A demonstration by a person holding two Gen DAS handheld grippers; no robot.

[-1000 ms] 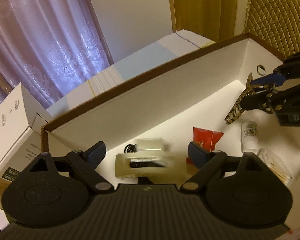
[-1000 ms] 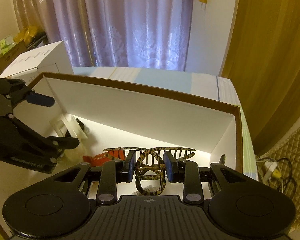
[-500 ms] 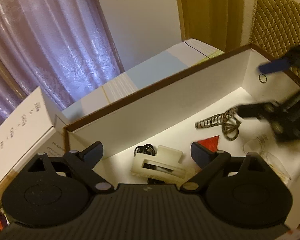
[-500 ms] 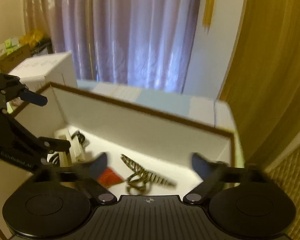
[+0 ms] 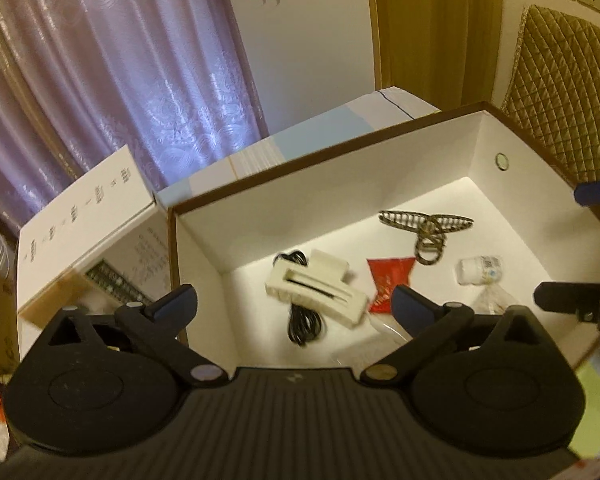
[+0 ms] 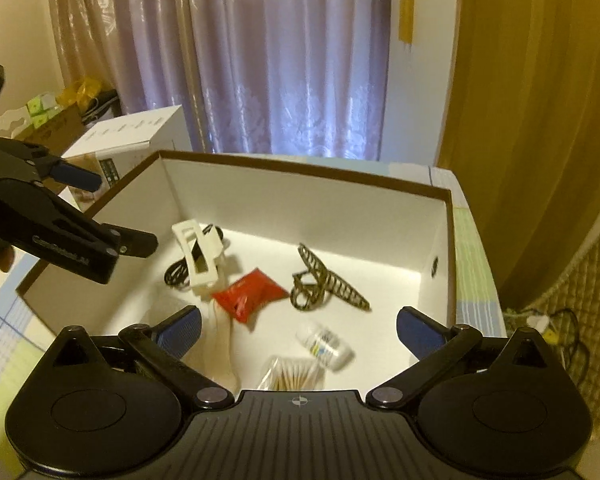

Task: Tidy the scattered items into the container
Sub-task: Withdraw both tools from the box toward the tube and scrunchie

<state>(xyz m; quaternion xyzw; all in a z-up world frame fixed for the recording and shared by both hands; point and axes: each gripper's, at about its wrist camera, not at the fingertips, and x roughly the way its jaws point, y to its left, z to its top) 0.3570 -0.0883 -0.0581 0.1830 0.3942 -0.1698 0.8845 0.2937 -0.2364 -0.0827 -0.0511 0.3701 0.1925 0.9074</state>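
A white box with a brown rim point(image 5: 340, 176) point(image 6: 300, 204) holds the items. On its floor lie a tortoiseshell hair claw point(image 5: 426, 226) point(image 6: 324, 280), a cream hair claw point(image 5: 316, 288) point(image 6: 200, 256) over a black cable point(image 5: 302, 322), a red packet point(image 5: 390, 280) point(image 6: 250, 294), a small white bottle point(image 5: 480, 270) point(image 6: 326, 346) and a bag of cotton swabs point(image 6: 294, 374). My left gripper point(image 5: 292, 300) point(image 6: 112, 210) hangs open above the box's left end. Over the near right side, my right gripper point(image 6: 298, 324) point(image 5: 584, 248) is open and holds nothing.
A white printed carton point(image 5: 84, 216) point(image 6: 132, 132) stands just left of the box. A checked cloth point(image 6: 4, 328) covers the table. A quilted chair back point(image 5: 564, 92) rises behind the right end. Cables and a plug point(image 6: 548, 324) lie on the floor at the right.
My right gripper has opened and let go of the tortoiseshell claw, which now lies on the box floor. Both grippers have drawn up and back from the box.
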